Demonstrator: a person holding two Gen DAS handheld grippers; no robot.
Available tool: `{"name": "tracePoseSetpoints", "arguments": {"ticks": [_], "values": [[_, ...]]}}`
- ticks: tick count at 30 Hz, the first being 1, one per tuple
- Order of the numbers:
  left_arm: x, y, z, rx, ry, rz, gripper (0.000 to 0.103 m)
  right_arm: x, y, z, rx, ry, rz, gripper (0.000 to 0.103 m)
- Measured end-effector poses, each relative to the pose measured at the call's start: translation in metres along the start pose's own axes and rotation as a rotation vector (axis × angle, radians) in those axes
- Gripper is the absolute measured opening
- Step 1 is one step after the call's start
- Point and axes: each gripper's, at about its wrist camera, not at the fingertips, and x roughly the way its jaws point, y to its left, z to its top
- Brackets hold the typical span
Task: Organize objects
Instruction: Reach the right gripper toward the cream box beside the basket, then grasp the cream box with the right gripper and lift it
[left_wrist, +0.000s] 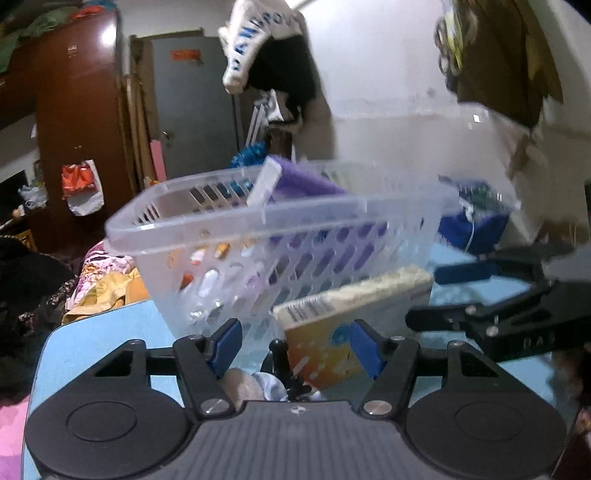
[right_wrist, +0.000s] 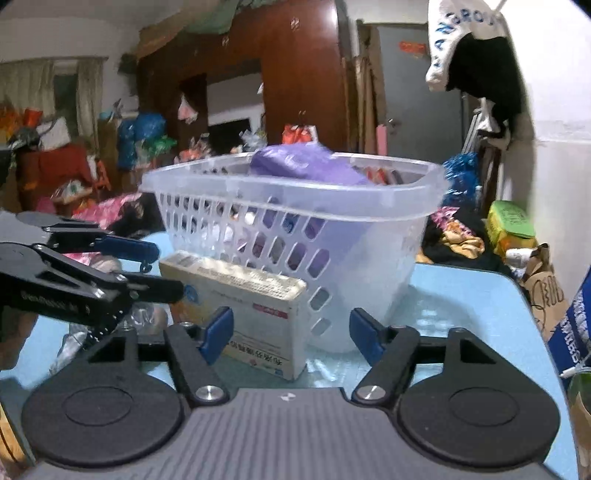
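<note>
Both claws (left (left_wrist: 295, 349), right (right_wrist: 291, 334)) open, box (right_wrist: 258, 314) btwn, leaning on basket (right_wrist: 295, 221)

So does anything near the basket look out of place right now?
Yes: the orange and white box sits outside the clear basket on the blue table, tipped against its slotted wall. Both grippers, left and right, are open and empty.

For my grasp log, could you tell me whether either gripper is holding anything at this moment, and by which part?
Nothing is held: the left gripper and right gripper are both open, short of the box beside the basket.
</note>
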Motion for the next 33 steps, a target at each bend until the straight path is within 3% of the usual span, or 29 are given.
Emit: {"name": "tracePoseSetpoints", "arguments": {"ticks": [7,10,12,17,22,33], "values": [[0.010,-0.007,-0.003,0.057,0.004,-0.014,0.068,0.009,0.008,0.001,-0.049,0.029,0.023,0.056],[0.006,-0.015,-0.004,0.080,-0.015,-0.036,0.063,0.008,0.011,0.001,-0.055,0.023,0.012,0.054],[0.004,-0.020,-0.005,0.104,-0.033,-0.007,0.057,0.005,0.012,0.000,-0.068,0.017,-0.007,0.053],[-0.012,-0.021,-0.007,0.088,-0.108,-0.022,0.046,-0.009,0.013,-0.001,-0.081,-0.034,-0.033,0.050],[-0.025,-0.037,-0.013,0.134,-0.166,0.025,0.045,-0.023,0.026,-0.005,-0.130,-0.084,-0.086,0.049],[-0.072,-0.053,0.001,0.145,-0.302,0.034,0.045,-0.064,0.039,0.017,-0.170,-0.191,-0.106,0.048]]}}
